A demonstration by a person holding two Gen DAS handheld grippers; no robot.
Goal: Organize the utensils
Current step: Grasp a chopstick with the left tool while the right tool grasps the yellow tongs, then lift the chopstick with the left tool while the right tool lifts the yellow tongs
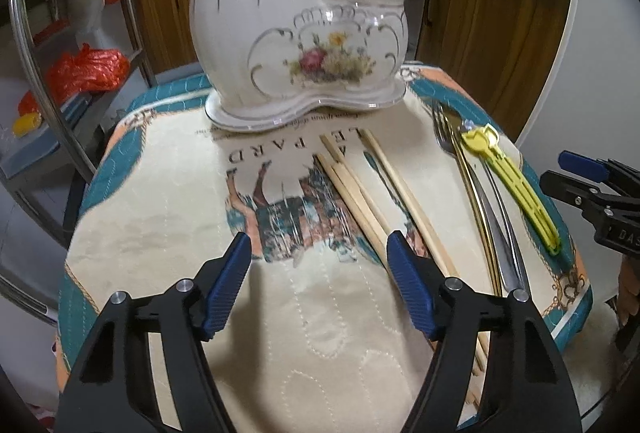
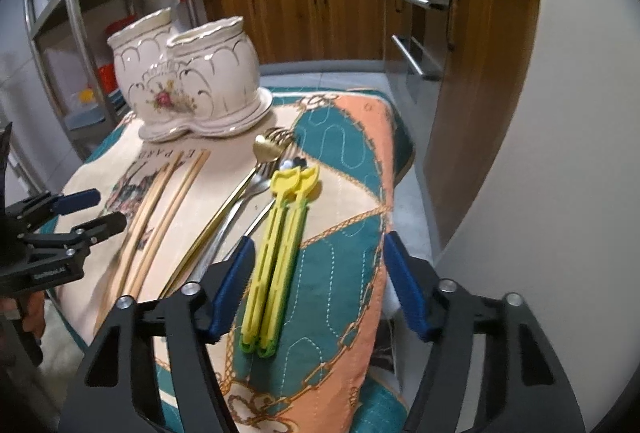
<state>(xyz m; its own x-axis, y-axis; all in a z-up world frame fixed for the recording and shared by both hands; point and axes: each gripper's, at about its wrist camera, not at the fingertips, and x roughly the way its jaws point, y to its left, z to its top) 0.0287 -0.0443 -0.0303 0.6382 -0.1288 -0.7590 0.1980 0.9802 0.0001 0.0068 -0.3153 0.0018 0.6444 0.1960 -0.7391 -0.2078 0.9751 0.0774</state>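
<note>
A white floral ceramic holder (image 1: 296,33) (image 2: 192,81) with two compartments stands at the far end of the cloth-covered table (image 1: 160,213) (image 2: 352,161). Several wooden chopsticks (image 1: 360,189) (image 2: 160,205) lie in front of it. To their right lie a gold fork (image 1: 444,129), a gold spoon (image 2: 266,145), silver cutlery (image 1: 504,233) (image 2: 236,209) and yellow plastic tongs (image 1: 512,185) (image 2: 280,245). My left gripper (image 1: 318,249) (image 2: 96,211) is open above the cloth, its right finger over the chopsticks. My right gripper (image 2: 320,245) (image 1: 560,171) is open, with the tongs' handles lying between its fingers, untouched.
A metal rack (image 1: 132,13) with red bags (image 1: 88,69) stands left of the table. Wooden cabinets (image 1: 480,13) (image 2: 320,21) with bar handles (image 2: 412,57) line the back and right. A white wall (image 2: 540,153) is close on the right, past the table's edge.
</note>
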